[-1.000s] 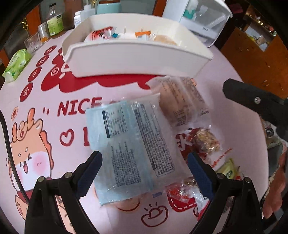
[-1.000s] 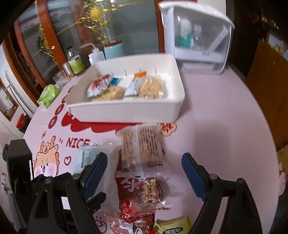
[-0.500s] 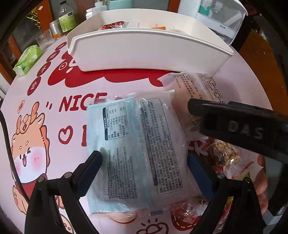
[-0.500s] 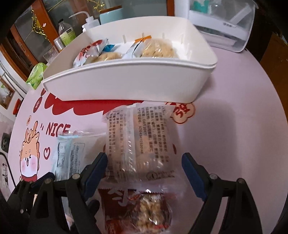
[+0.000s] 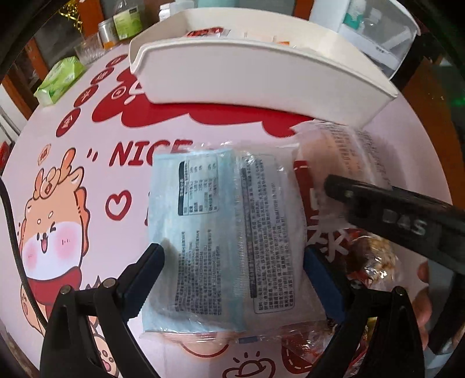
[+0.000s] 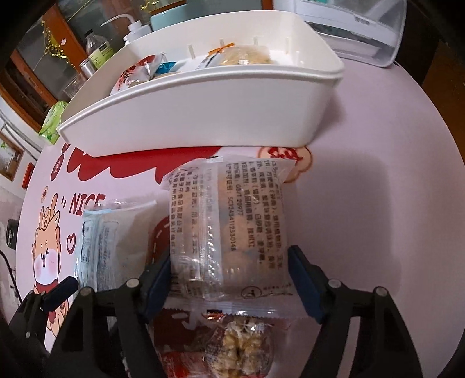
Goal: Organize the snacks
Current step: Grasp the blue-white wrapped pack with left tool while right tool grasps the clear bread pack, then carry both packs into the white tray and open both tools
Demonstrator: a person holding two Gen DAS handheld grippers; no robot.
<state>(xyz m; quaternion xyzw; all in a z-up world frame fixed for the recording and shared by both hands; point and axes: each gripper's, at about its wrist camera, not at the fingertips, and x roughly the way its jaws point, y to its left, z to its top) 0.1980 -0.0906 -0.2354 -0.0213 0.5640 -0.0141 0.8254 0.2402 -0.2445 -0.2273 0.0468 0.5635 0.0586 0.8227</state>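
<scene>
A blue-and-clear snack packet [image 5: 226,232] lies flat on the pink printed tablecloth. My left gripper [image 5: 235,270] straddles its near end, open, with a finger at each long edge. To its right, a clear packet of pale biscuits [image 6: 229,232] lies between the fingers of my right gripper [image 6: 229,276]. Those jaws are closing and stand right at the packet's edges, with the wrapper undented. The right gripper's black body [image 5: 392,215] crosses the left wrist view. Behind both packets stands the white tray [image 6: 203,116] with several snacks inside.
A red-wrapped nut snack [image 6: 241,346] lies just below the biscuit packet. A green tissue pack [image 5: 61,78] and bottles [image 6: 98,49] stand at the back left, a clear plastic box [image 6: 348,23] at the back right. A person's hand [image 5: 424,290] shows at the right edge.
My right gripper has come down over the biscuit packet and its jaws have narrowed. It now crosses the left wrist view. My left gripper has tilted a little over the blue packet.
</scene>
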